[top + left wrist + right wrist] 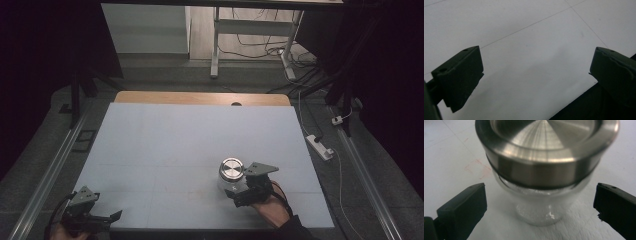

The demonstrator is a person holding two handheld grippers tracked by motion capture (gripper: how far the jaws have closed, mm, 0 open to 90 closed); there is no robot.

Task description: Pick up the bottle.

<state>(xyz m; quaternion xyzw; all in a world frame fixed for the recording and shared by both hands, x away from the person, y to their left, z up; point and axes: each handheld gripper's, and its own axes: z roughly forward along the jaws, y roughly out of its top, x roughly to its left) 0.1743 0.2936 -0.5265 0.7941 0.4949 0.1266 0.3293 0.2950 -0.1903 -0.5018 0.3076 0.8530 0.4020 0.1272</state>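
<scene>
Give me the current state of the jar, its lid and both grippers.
Glass jar: upright on the table, between the right gripper's jaws, not gripped.
Metal lid: on the jar.
Right gripper: open, jaws either side of the jar.
Left gripper: open, holding nothing, near the table's front edge.

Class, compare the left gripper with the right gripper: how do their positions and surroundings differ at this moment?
1. The right gripper faces a glass jar with a metal lid, its jaws on either side of it, apart from the glass; the left gripper has bare mat between its jaws.
2. The left gripper sits at the mat's near left corner; the right gripper is further in, right of centre.
Both are open and hand-held.
</scene>
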